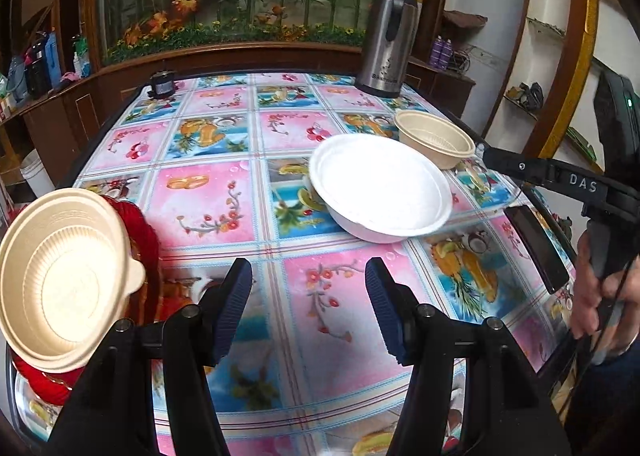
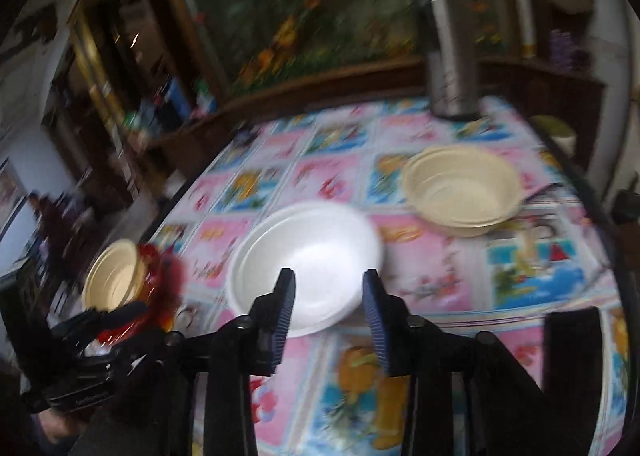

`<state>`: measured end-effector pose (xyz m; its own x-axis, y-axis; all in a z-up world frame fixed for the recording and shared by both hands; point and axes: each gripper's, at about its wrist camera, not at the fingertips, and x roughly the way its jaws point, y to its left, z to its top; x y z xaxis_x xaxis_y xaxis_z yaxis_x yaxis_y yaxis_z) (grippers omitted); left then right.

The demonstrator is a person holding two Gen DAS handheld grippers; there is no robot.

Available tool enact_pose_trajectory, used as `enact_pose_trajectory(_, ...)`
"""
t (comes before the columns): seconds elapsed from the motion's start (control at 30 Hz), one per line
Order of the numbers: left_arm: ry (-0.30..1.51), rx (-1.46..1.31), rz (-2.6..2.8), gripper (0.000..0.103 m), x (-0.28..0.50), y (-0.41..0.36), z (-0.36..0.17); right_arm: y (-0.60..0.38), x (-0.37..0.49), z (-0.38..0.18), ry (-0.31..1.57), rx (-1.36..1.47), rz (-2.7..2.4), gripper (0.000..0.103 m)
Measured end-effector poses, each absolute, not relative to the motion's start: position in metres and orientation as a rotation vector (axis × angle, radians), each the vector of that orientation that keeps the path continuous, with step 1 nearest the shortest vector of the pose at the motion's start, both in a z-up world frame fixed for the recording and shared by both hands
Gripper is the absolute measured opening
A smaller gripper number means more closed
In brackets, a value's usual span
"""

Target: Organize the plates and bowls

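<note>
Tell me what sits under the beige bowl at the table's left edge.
The beige bowl rests on a red dish with a ribbed rim. Only part of that rim shows; its centre is covered by the bowl.

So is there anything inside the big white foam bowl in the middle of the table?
Empty. The white foam bowl shows only its bare white inside in both views, nothing lying in it.

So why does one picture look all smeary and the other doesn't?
Right wrist view: smeared all over, the white bowl and steel flask soft and streaky. Left wrist view: sharp, the white bowl crisp, though the fisheye lens bends the table edge.
</note>
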<state>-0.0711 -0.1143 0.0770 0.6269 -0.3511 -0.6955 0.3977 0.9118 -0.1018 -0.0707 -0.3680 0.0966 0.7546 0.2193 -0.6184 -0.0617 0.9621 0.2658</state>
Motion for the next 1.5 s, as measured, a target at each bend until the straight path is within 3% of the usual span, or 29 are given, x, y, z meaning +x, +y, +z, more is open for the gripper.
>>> enact_pose_trajectory(0.5, 0.779, 0.097, -0.408, 0.058, -0.043, -0.146, 0.078, -0.402, -0.016, 0.066, 0.680, 0.416, 0.092, 0.042)
enact_pose_trajectory(0.6, 0.750, 0.093, -0.371, 0.074, -0.027, -0.150, 0.082, -0.405, -0.009, 0.058, 0.685, 0.400, 0.130, 0.042)
enact_pose_trajectory(0.63, 0.746, 0.088, -0.363, 0.074, -0.020, -0.152, 0.081, -0.405, -0.010, 0.056, 0.697, 0.377, 0.128, 0.042)
enact_pose_trajectory(0.87, 0.764, 0.057, -0.339, 0.074, 0.017, -0.163, 0.057, -0.406, -0.008, 0.042, 0.758, 0.439, 0.202, 0.042)
enact_pose_trajectory(1.43, 0.669, 0.131, -0.307, 0.074, 0.012, -0.176, 0.047, -0.382, -0.005, 0.028, 0.859, 0.347, 0.202, 0.039)
enact_pose_trajectory(1.5, 0.666, 0.142, -0.302, 0.064, 0.011, -0.177, 0.046, -0.380, -0.004, 0.025, 0.868, 0.342, 0.206, 0.034)
